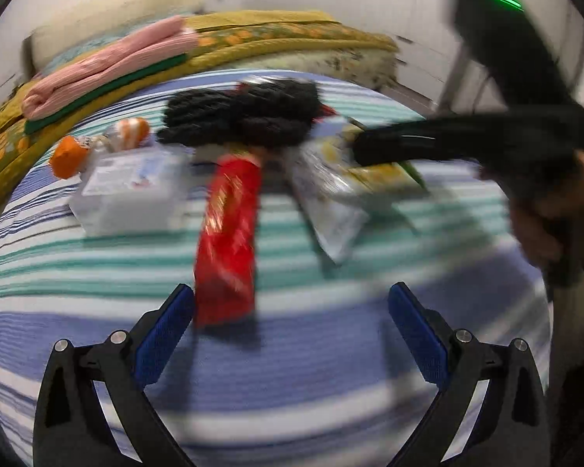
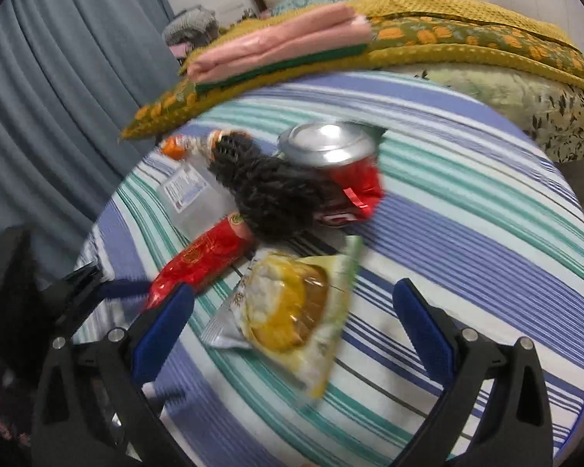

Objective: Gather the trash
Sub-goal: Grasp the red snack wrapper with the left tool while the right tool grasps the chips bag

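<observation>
Your left tool (image 1: 291,311) is spread open and empty, low in the frame, above the striped bed (image 1: 331,350). Your right tool (image 2: 294,307) is likewise open and empty. The trash lies mid-frame: red wrapper (image 1: 227,245), yellow snack packet (image 2: 292,311), red can (image 2: 338,163).

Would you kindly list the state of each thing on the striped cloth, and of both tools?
Left tool: open, empty.
Right tool: open, empty.
Can: upright, dented.
Red wrapper: lying flat.
Yellow packet: lying flat, sealed or not unclear.
Clear box: lying flat.
Black knit piece: leaning against the can.
</observation>
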### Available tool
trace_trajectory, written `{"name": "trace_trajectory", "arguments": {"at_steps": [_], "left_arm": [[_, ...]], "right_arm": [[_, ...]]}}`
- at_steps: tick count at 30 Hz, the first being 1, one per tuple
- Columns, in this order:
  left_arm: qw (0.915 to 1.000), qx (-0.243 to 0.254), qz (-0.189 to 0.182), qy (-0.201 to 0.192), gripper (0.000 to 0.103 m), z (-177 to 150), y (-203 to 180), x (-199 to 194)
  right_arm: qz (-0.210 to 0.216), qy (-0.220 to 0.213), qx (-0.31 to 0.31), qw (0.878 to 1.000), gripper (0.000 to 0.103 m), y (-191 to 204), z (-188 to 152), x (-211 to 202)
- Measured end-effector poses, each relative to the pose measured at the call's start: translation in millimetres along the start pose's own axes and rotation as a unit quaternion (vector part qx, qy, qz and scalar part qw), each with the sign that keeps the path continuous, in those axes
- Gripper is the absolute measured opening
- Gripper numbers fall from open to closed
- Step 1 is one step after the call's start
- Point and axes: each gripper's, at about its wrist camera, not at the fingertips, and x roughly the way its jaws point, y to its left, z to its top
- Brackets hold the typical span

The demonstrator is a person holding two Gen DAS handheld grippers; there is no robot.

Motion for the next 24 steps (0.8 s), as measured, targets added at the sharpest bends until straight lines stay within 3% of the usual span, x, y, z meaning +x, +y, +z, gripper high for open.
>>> {"name": "trace_trajectory", "arguments": {"at_steps": [3, 6, 9, 11, 14, 18, 23, 24], "left_arm": [[0.9998, -0.016, 0.014, 0.002, 0.099, -12, 0, -6], [0.998, -0.05, 0.036, -0.014, 0.099, -12, 8, -13], [0.996, -0.068, 0.049, -0.032, 0.099, -1, 15, -16], [0.9944, -0.078, 0.065, -0.03, 0.099, 12, 19, -10], [0.9933, -0.082, 0.078, -0.023, 0.098, 27, 22, 4], [0.9924, -0.076, 0.097, 0.002, 0.085, 39, 25, 21], [0.9912, -0.084, 0.101, 0.014, 0.068, 44, 29, 33], [0.9912, -0.084, 0.101, 0.015, 0.059, 44, 28, 34]], "right_arm": [[-0.046, 0.017, -0.011, 0.999, 0.098, -7, -5, 12], [-0.072, 0.009, 0.013, 0.997, 0.098, -33, -14, -1], [-0.121, 0.0, -0.007, 0.993, 0.098, -47, -21, -22], [-0.115, -0.008, -0.018, 0.993, 0.098, -47, -24, -33], [-0.074, -0.017, -0.046, 0.996, 0.098, -39, -23, -42], [-0.035, 0.006, -0.106, 0.994, 0.098, -20, -12, -22], [-0.05, 0.033, -0.157, 0.986, 0.098, -2, -6, 11], [-0.048, 0.037, -0.159, 0.985, 0.091, -2, -5, 14]]}}
